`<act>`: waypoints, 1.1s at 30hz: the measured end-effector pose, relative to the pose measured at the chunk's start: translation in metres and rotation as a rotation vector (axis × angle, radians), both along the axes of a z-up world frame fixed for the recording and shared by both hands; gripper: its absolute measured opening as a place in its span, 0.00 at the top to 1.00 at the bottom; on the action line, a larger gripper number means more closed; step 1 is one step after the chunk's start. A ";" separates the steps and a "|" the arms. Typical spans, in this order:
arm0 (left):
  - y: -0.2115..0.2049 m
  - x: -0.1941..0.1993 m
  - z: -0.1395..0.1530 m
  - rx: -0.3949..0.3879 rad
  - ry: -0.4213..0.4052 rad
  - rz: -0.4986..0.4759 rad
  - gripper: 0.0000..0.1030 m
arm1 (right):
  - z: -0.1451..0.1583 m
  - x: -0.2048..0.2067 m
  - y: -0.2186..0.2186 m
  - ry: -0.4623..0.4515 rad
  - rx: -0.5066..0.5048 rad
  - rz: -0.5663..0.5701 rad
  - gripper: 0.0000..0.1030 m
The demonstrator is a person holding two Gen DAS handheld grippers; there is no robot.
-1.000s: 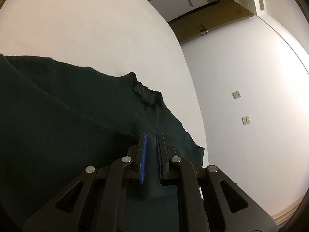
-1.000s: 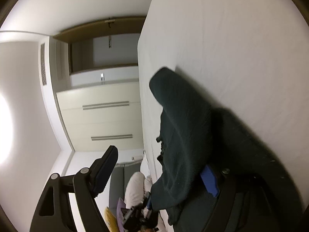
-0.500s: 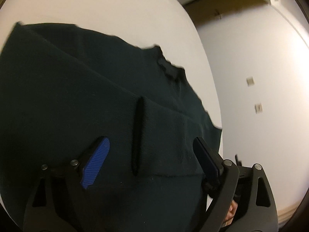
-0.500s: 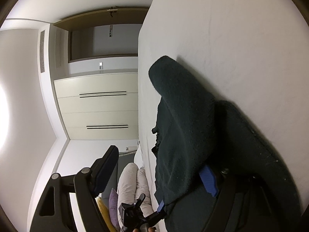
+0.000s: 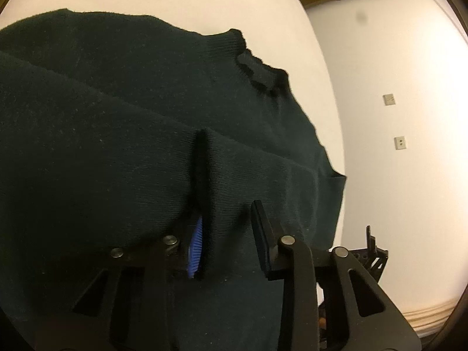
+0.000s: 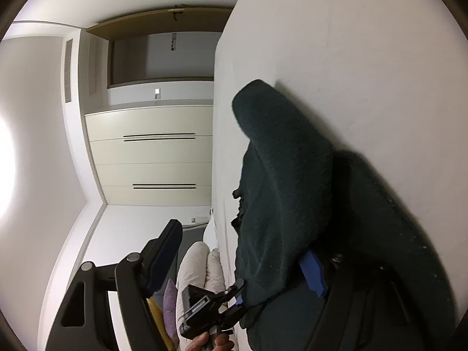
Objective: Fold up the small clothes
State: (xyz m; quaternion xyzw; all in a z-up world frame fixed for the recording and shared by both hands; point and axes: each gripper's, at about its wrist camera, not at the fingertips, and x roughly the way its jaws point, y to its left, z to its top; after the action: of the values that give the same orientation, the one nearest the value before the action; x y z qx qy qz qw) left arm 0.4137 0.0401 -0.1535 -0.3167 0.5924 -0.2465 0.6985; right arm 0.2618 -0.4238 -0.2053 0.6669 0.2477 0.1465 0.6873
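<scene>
Dark-green knit sweater (image 5: 122,111) — one, on white bed (image 6: 365,44); two grippers' jaws apart.

Black left gripper (image 5: 228,231) w/ blue ribbed pads (silver screws).

My left claw (image 5: 228,234), pinched shut on the dark green sweater (image 5: 117,134) a second ago and spread wide half a second ago, now stands half-closed around a raised fold of the knit, the blue pad tucked into the crease. The sweater sits closer and fills more of my left view, its collar (image 5: 257,70) shifted right. In my right view, the left claw (image 6: 213,307) shows lower left, larger.
</scene>
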 end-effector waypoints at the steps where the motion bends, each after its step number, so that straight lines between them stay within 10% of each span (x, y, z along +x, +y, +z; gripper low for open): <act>1: 0.000 -0.001 0.000 0.000 -0.008 0.002 0.81 | 0.000 0.000 0.000 -0.007 0.010 0.003 0.23; 3: -0.001 -0.002 0.002 -0.023 -0.032 0.018 0.93 | -0.001 0.000 -0.003 -0.037 0.043 0.005 0.22; 20: 0.024 -0.019 0.073 -0.231 -0.310 0.224 0.94 | -0.011 0.030 -0.008 -0.038 0.193 -0.007 0.17; 33: 0.034 0.015 0.115 -0.371 -0.313 0.301 0.94 | -0.019 0.026 -0.002 -0.095 0.245 0.041 0.17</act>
State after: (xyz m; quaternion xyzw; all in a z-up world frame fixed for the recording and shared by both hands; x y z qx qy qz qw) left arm 0.4282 0.0737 -0.0389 -0.4818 0.3682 -0.2902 0.7403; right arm 0.2877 -0.4261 -0.2242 0.7330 0.2089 0.2212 0.6083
